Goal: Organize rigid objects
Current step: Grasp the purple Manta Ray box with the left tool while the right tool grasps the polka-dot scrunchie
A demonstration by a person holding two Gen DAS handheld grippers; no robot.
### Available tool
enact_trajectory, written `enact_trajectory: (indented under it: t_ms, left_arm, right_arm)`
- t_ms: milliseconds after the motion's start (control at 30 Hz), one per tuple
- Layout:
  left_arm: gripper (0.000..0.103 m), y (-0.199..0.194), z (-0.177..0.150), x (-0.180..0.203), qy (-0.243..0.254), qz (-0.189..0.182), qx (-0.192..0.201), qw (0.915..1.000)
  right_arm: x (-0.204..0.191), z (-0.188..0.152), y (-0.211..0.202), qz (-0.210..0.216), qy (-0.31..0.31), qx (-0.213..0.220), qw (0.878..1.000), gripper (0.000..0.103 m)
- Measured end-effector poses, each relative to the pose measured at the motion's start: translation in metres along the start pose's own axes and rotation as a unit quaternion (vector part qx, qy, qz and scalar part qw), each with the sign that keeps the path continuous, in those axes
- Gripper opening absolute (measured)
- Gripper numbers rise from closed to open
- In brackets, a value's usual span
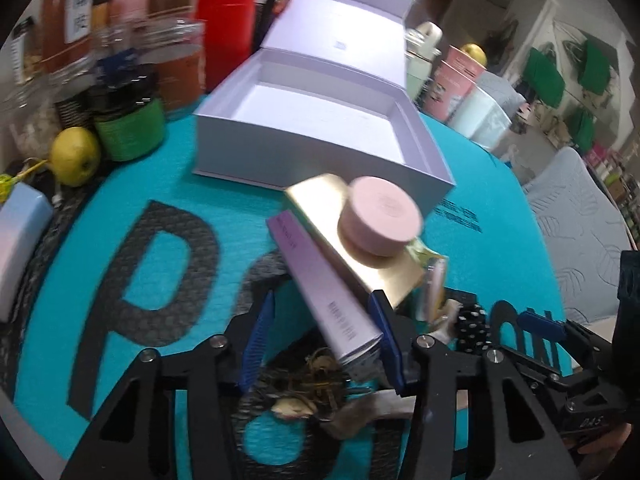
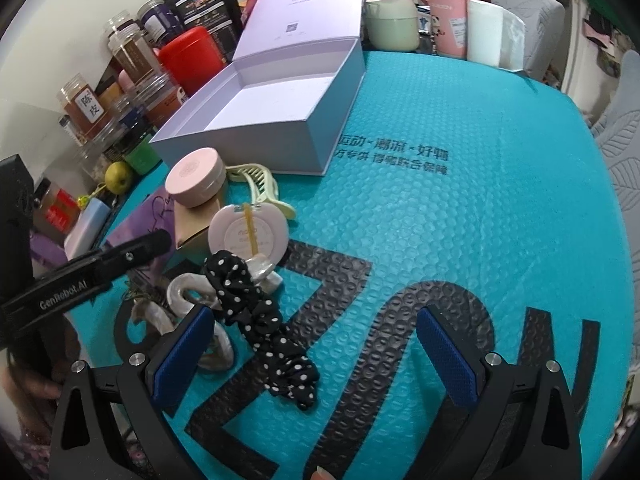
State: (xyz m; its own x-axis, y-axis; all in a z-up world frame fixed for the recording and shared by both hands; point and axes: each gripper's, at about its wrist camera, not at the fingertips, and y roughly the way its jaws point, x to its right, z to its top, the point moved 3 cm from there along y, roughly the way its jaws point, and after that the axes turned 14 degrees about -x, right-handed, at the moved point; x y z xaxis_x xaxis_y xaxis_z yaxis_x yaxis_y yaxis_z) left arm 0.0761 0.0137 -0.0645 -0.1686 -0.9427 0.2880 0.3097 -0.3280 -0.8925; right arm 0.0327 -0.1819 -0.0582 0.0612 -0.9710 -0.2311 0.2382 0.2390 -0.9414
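Left hand-held gripper [image 1: 322, 344] spread wide around the lilac box [image 1: 320, 280], its long axis running straight ahead toward the open gift box [image 1: 320, 120]; right hand-held gripper [image 2: 316, 356] released, empty

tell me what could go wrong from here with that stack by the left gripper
1. The pink round jar sits loose on the gold box, which looks tilted; lifting or nudging the stack could slide it off.
2. The left gripper has the purple box only at its near end between open fingers, so a grip there might pivot.
3. The right gripper hangs open beside the polka-dot scrunchie and could snag it.
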Motion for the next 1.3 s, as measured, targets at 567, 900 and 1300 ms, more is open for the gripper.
enact_trajectory:
  t_ms: [567, 900, 1300]
  left_arm:
    - [0.07, 0.012, 0.009, -0.044, -0.054, 0.091, -0.032, 0.9939]
    - [0.07, 0.026, 0.006, -0.022, -0.022, 0.119, -0.031, 0.9921]
    - [0.051, 0.025, 0.009, -0.019, -0.006, 0.136, -0.013, 0.9907]
  right_arm:
    - [-0.012, -0.002, 0.009, 0.001, -0.015, -0.01, 1.0, 0.101]
    - [-0.007, -0.002, 0.018, -0.005, -0.014, -0.02, 1.0, 0.093]
    - [-0.008, -0.004, 0.024, 0.002, -0.032, -0.029, 0.999, 0.023]
